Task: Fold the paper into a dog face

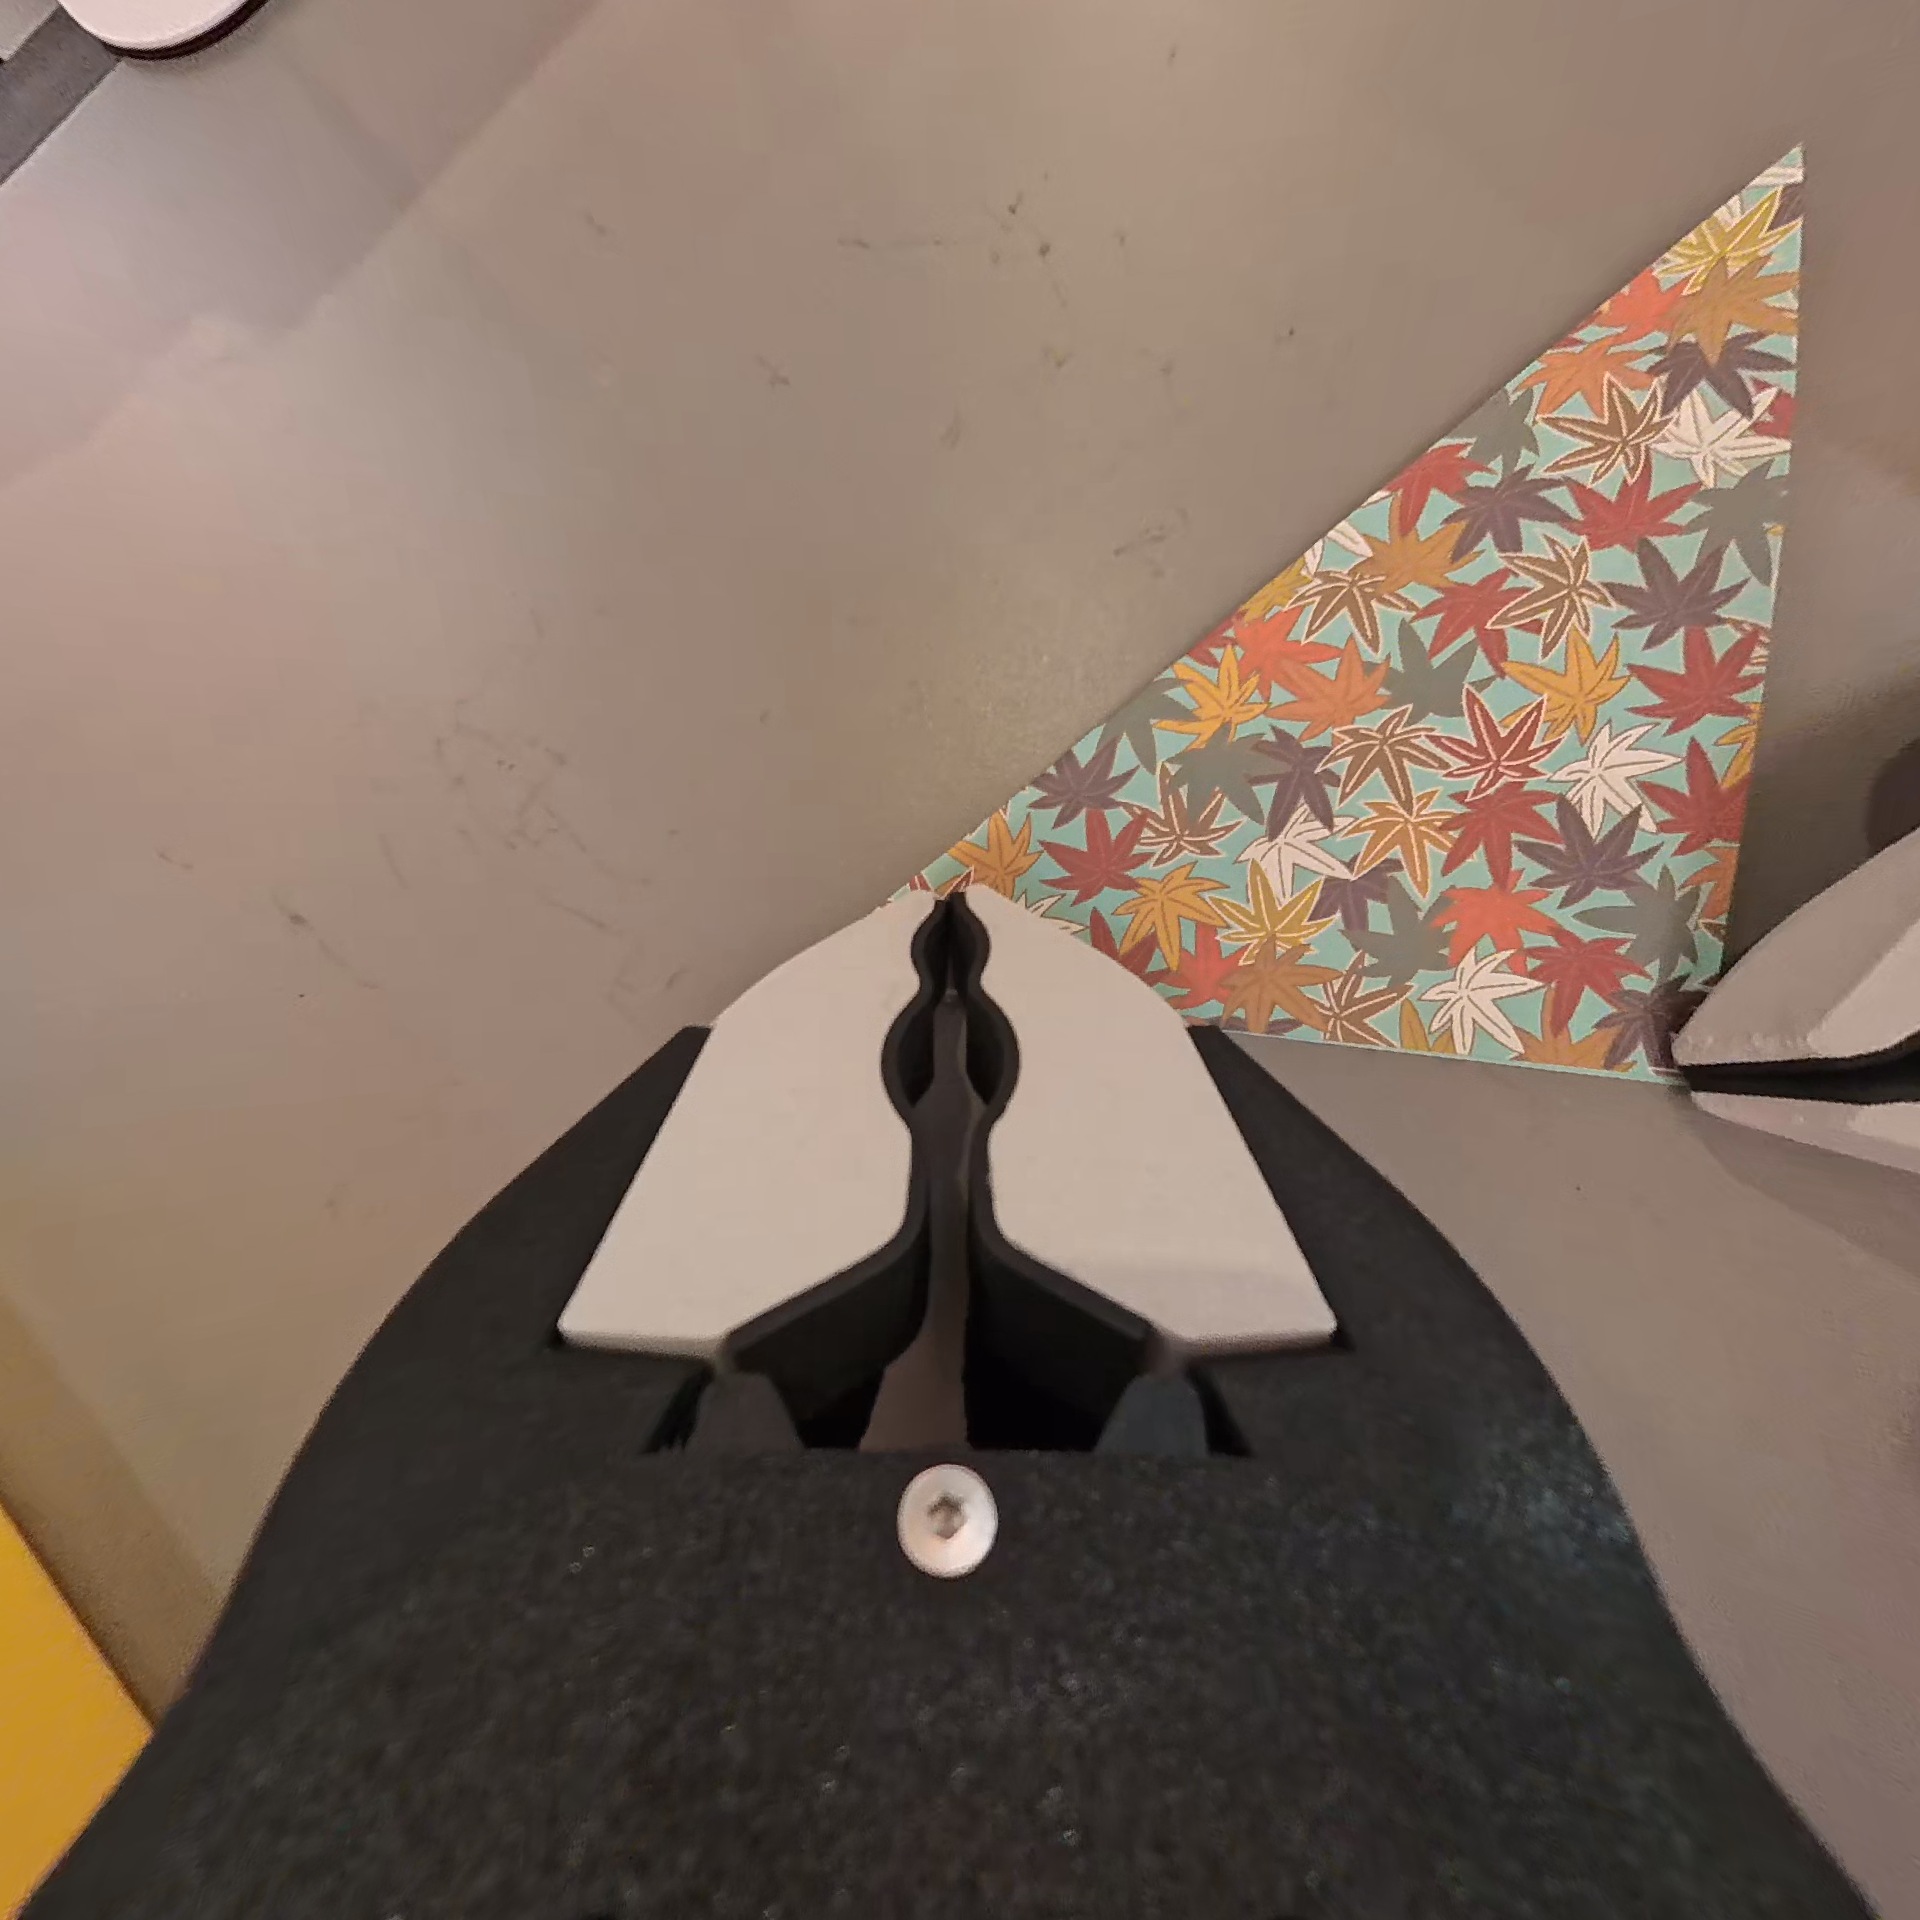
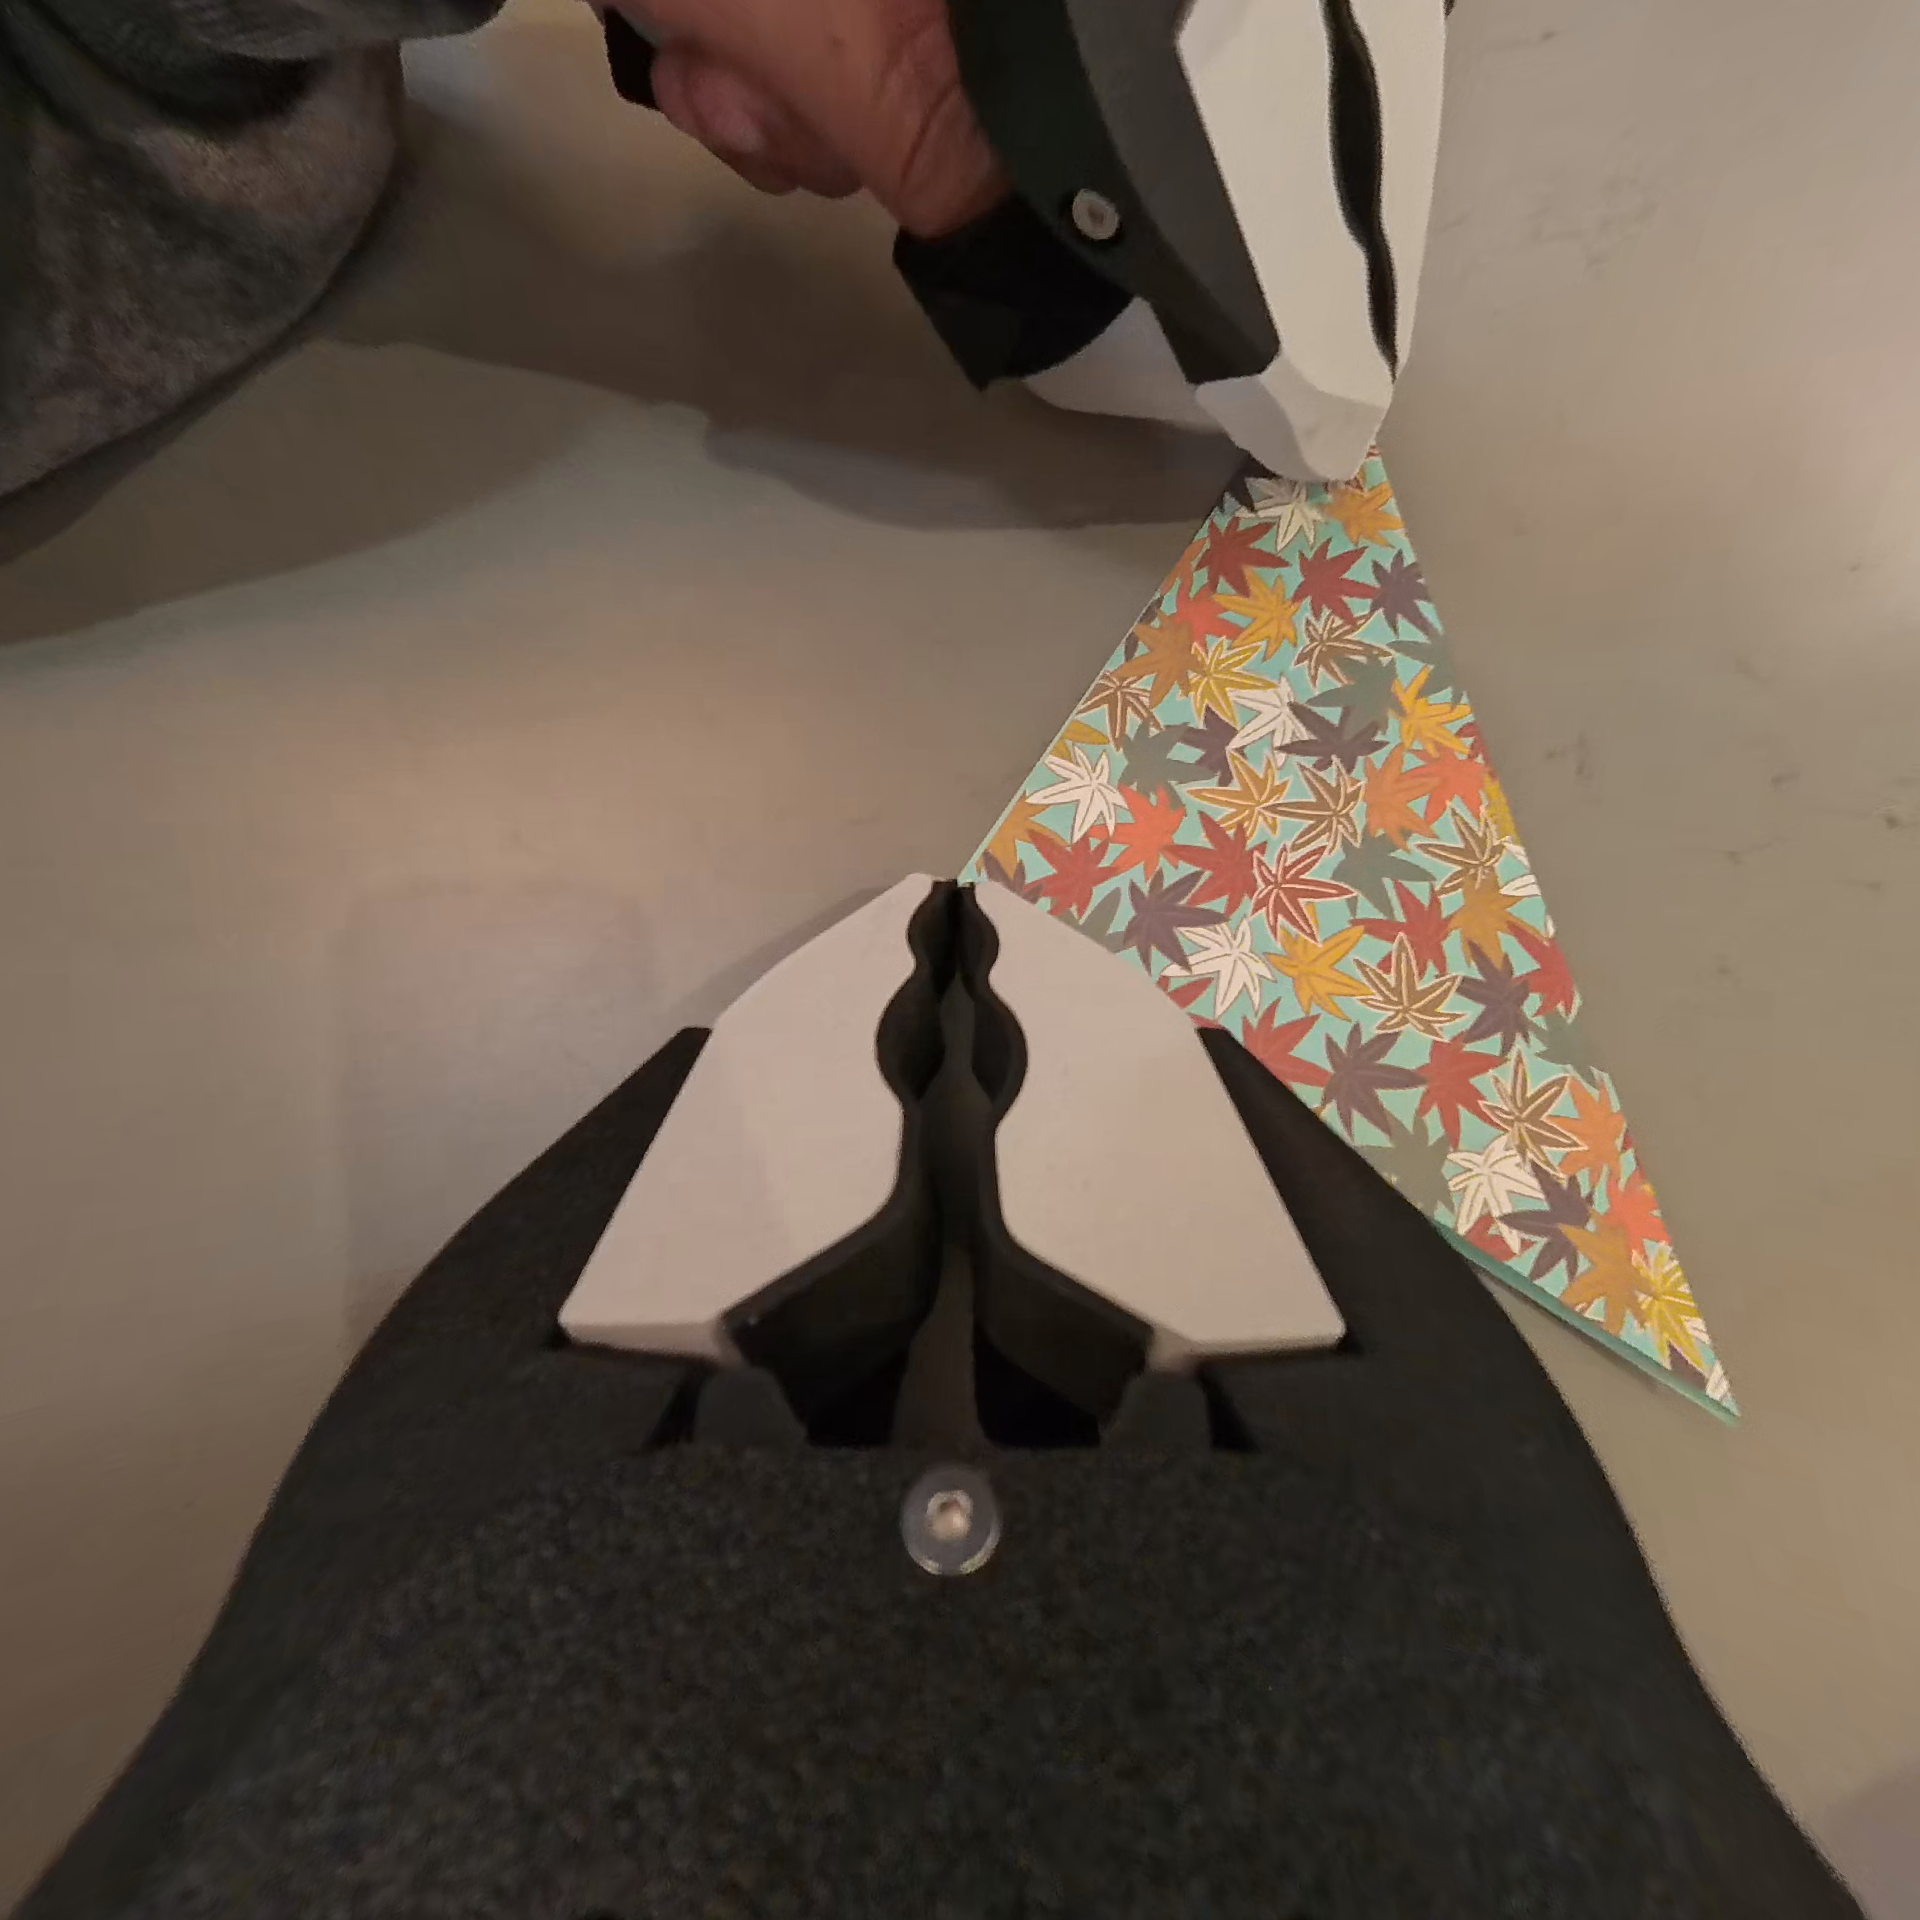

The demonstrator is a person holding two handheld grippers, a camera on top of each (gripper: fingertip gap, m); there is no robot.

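The paper point(image 1: 1455, 748) is a flat triangle printed with coloured leaves on teal, lying on the grey table point(image 1: 520, 520). My left gripper point(image 1: 951, 912) is shut, its tip touching the triangle's near-left corner. In the right wrist view the paper point(image 2: 1330, 883) lies to the right and my right gripper point(image 2: 956, 891) is shut, its tip at the triangle's near corner. The left gripper also shows there point(image 2: 1335, 447), tip down on the far corner. The right gripper also shows in the left wrist view point(image 1: 1704, 1055). I cannot tell whether either has paper between its jaws.
A person's hand point(image 2: 831, 104) holds the left gripper, with a grey sleeve point(image 2: 156, 260) at the far left. A yellow surface point(image 1: 52, 1714) shows at the table's lower left edge. A white rounded object point(image 1: 156, 21) lies at the far left corner. Tip to tip, the grippers are about 12 centimeters apart.
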